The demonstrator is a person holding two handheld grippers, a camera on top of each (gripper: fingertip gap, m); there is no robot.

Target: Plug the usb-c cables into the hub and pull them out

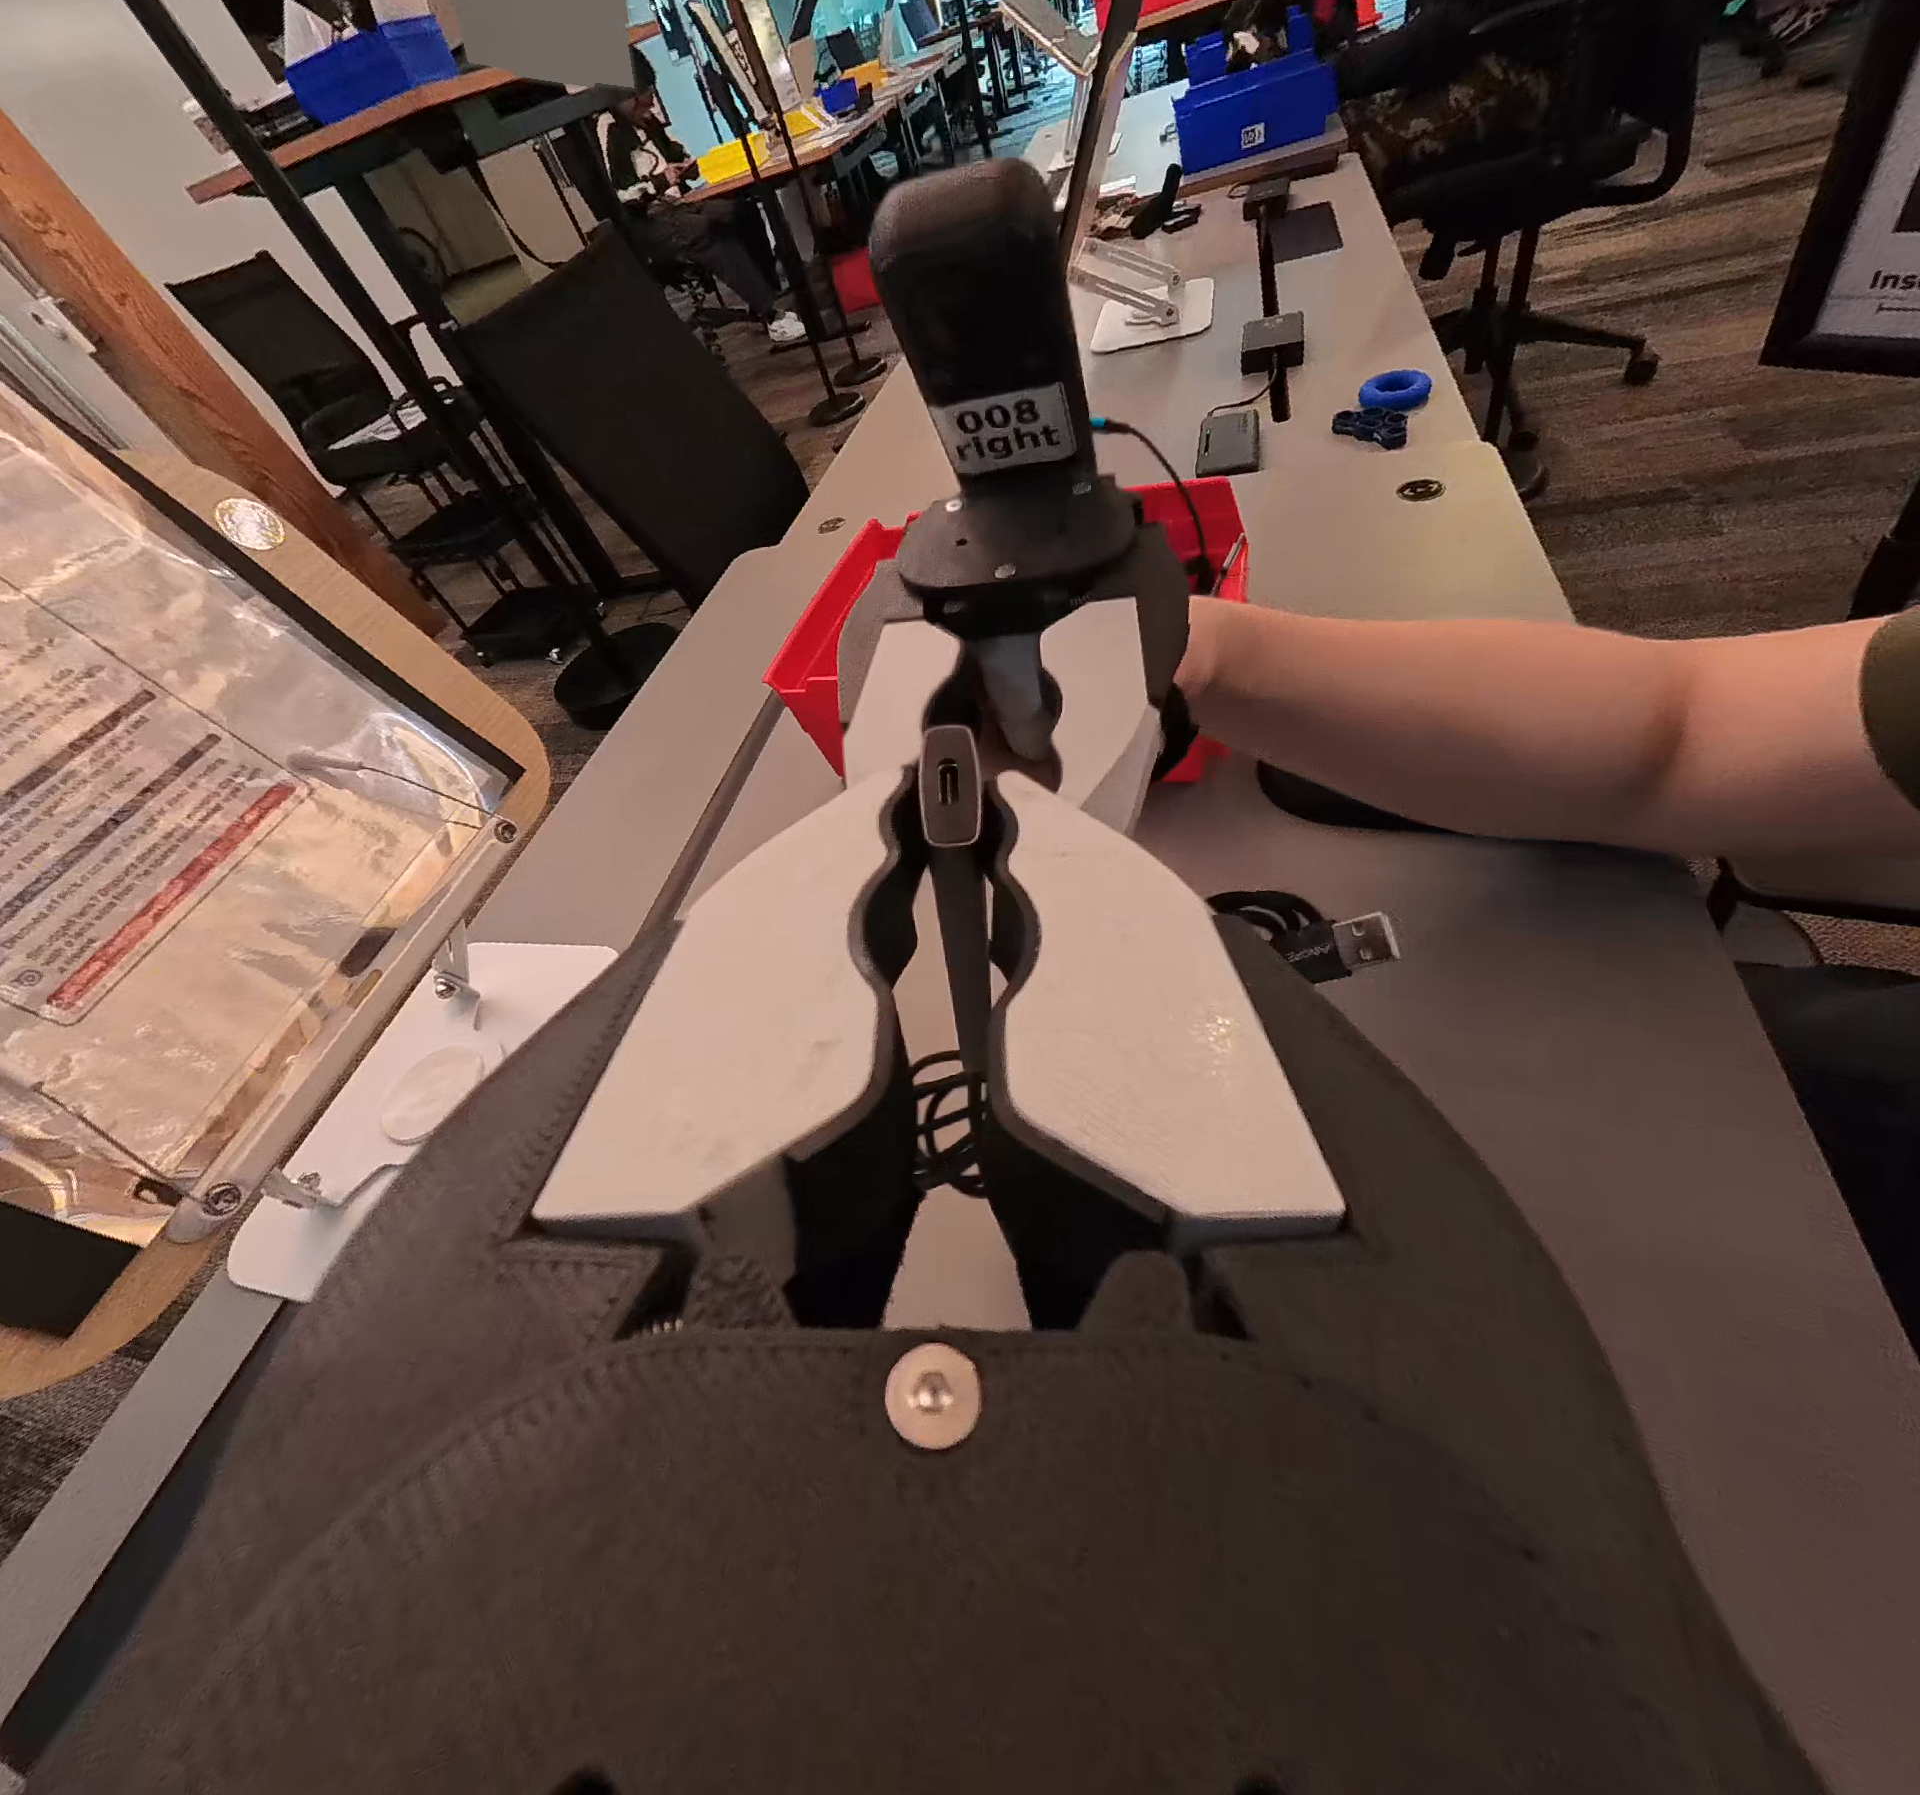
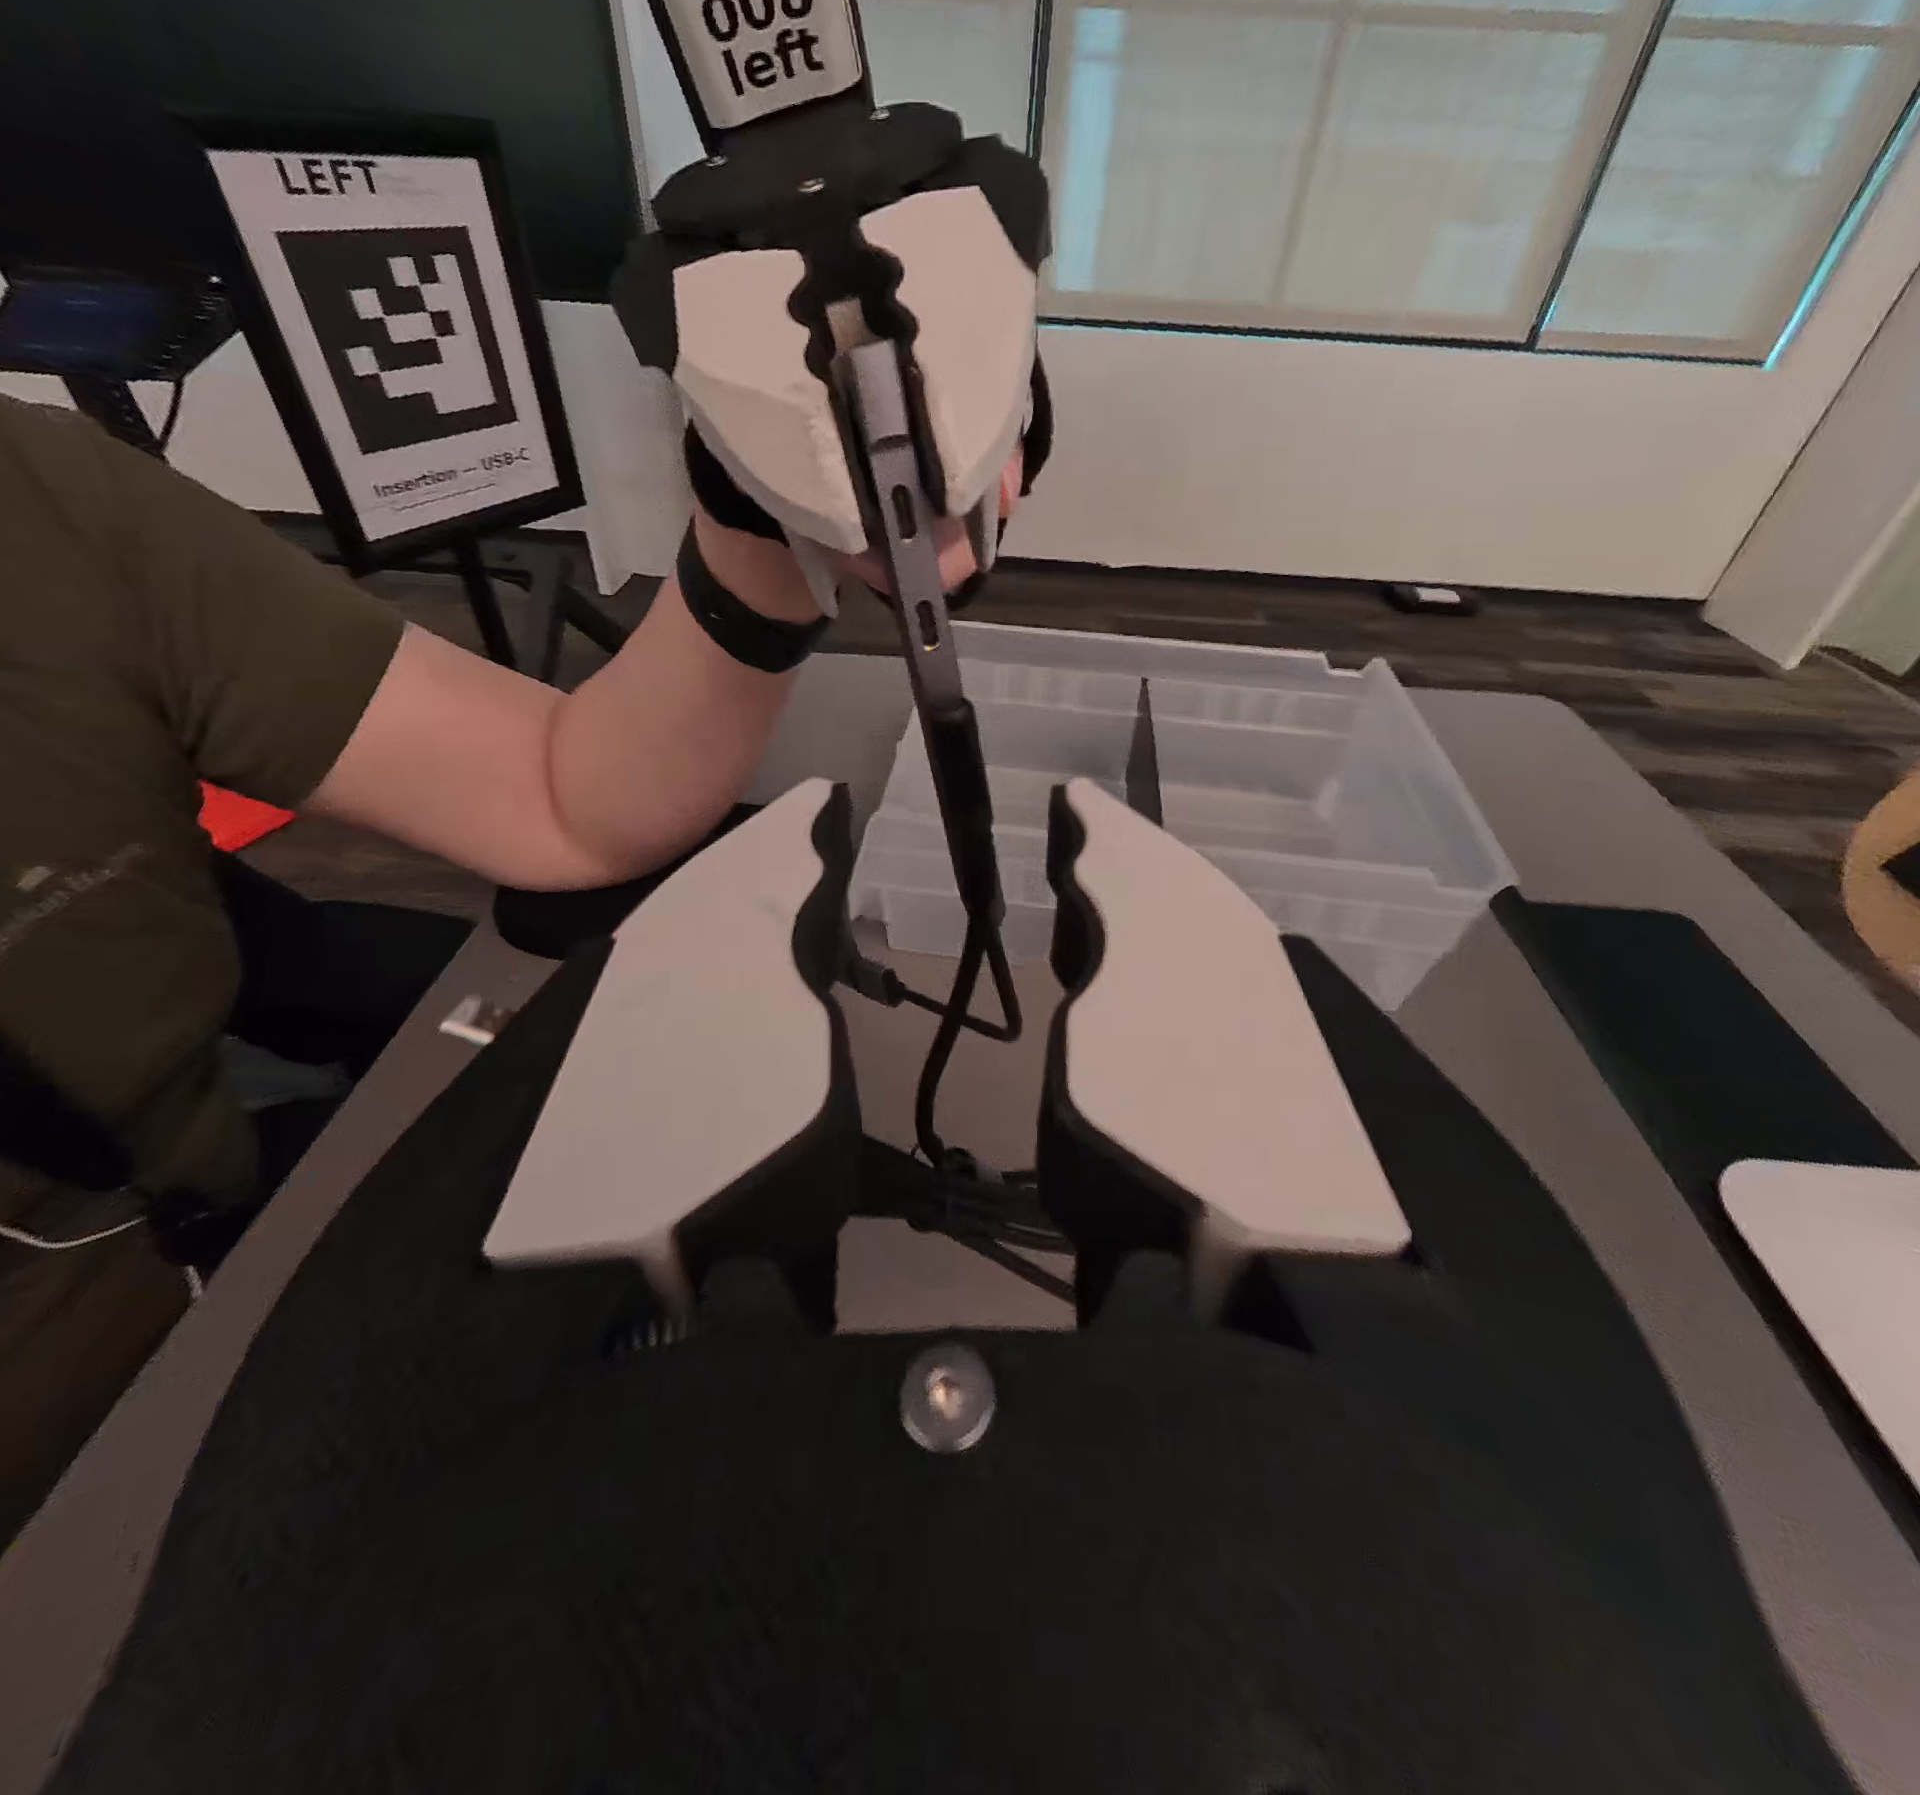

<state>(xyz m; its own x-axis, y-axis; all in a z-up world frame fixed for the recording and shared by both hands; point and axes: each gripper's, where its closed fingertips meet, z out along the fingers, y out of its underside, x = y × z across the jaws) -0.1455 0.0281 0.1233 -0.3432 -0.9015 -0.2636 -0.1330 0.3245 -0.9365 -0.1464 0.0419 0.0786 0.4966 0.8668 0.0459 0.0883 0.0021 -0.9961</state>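
Left wrist view is filled, largest first, by the grey desk (image 1: 1455,540), on which a red bin (image 1: 831,633) is set. Above the desk, the left gripper (image 1: 951,810) is clamped on the slim grey hub (image 1: 948,789), held on edge with its long axis sloping down toward the right gripper (image 2: 945,852). That gripper is held apart and empty, the hub's own cable (image 2: 971,841) hanging between its fingers. A loose USB-C plug (image 2: 868,978) is seen just below, nearer the right gripper, so the next grasp is judged to be there.
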